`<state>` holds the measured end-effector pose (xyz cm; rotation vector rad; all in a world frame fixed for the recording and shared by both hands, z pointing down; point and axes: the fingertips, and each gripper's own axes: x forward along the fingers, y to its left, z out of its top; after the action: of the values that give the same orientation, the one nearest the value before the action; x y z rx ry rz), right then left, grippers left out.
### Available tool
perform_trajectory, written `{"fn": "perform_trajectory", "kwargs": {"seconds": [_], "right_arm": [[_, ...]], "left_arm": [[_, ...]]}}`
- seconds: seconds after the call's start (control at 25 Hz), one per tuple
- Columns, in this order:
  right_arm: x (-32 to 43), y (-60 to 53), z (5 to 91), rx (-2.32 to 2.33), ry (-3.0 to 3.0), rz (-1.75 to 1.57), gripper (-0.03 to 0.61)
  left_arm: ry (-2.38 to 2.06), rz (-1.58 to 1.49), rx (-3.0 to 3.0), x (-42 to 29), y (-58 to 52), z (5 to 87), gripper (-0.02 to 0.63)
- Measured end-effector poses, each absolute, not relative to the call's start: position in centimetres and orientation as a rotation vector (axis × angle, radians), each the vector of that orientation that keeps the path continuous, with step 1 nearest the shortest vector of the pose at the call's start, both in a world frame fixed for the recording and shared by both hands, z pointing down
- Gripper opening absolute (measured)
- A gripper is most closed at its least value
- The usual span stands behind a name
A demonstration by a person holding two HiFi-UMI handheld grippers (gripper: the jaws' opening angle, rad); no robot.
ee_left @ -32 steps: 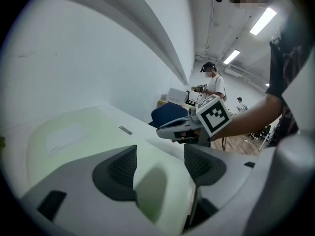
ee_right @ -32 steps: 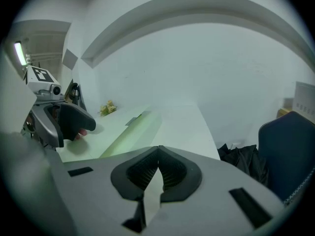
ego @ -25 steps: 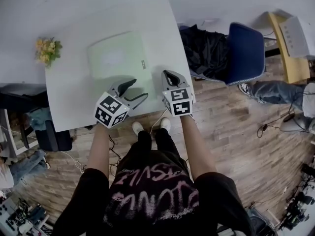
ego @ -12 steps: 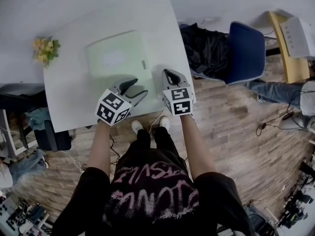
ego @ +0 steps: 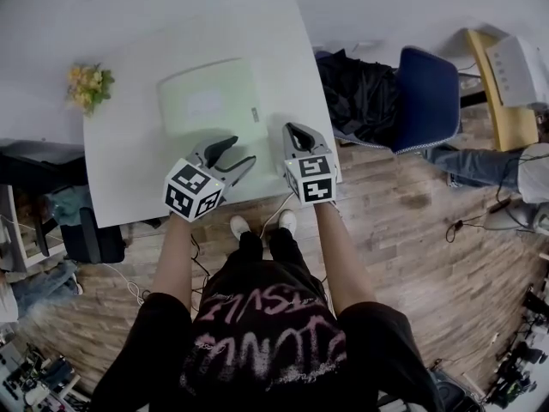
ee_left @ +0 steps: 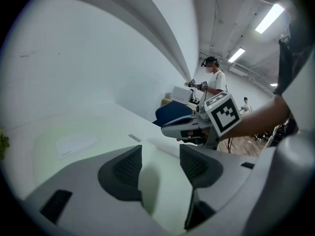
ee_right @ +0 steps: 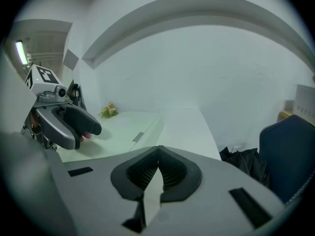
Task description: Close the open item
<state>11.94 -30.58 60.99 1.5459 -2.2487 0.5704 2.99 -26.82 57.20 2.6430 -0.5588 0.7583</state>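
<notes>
A pale green flat case [ego: 210, 99] lies on the white table [ego: 129, 174]. It has a white label on top and a small grey clasp [ego: 254, 114] on its right edge, and its lid looks down. My left gripper [ego: 240, 150] hovers just in front of the case. Its jaws are open with only table showing between them [ee_left: 160, 151]. My right gripper [ego: 292, 128] hangs at the case's right front corner, shut with nothing in it, its tips touching [ee_right: 158, 149]. The case's edge and clasp [ee_right: 138, 136] lie ahead of it.
A small bunch of yellow flowers [ego: 88, 87] sits at the table's left edge. Right of the table stand a blue chair [ego: 426, 93] and a black garment [ego: 360, 88]. Cables and gear lie on the wooden floor. A person stands far off [ee_left: 212, 80].
My left gripper's jaws have drawn a little closer together. Both grippers have stayed near the table's front edge, and the head view has shifted slightly.
</notes>
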Motion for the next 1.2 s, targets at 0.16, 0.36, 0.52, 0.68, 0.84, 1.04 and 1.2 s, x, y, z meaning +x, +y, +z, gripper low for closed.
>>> {"fn": "perform_trajectory", "kwargs": {"seconds": [0.16, 0.36, 0.52, 0.68, 0.84, 1.04, 1.2], "right_arm": [[11.4, -30.3, 60.0, 1.545, -2.266, 0.544, 0.009], [10.9, -29.7, 58.5, 1.551, -2.289, 0.514, 0.009], [10.3, -29.0, 56.8, 1.551, -2.309, 0.482, 0.009], [10.1, -28.4, 54.7, 1.564, -2.330, 0.426, 0.009], [9.9, -27.9, 52.5, 1.577, -2.354, 0.379, 0.009], [9.4, -27.3, 50.1, 1.592, -2.382, 0.331, 0.009], [9.0, -27.1, 48.1, 1.600, -2.409, 0.283, 0.009]], "left_arm": [[-0.625, 0.727, 2.663, 1.9, -26.5, 56.2, 0.238], [-0.717, 0.698, 2.673, 0.3, -25.8, 54.9, 0.212], [-0.814, 0.656, 2.688, -1.1, -25.4, 53.4, 0.163], [-0.927, 0.606, 2.698, -2.7, -25.1, 51.6, 0.095], [-1.064, 0.536, 2.700, -4.5, -25.0, 49.5, 0.011], [-1.161, 0.482, 2.716, -6.4, -24.7, 47.1, 0.003], [-1.240, 0.456, 2.724, -7.8, -24.5, 45.3, 0.003]]}}
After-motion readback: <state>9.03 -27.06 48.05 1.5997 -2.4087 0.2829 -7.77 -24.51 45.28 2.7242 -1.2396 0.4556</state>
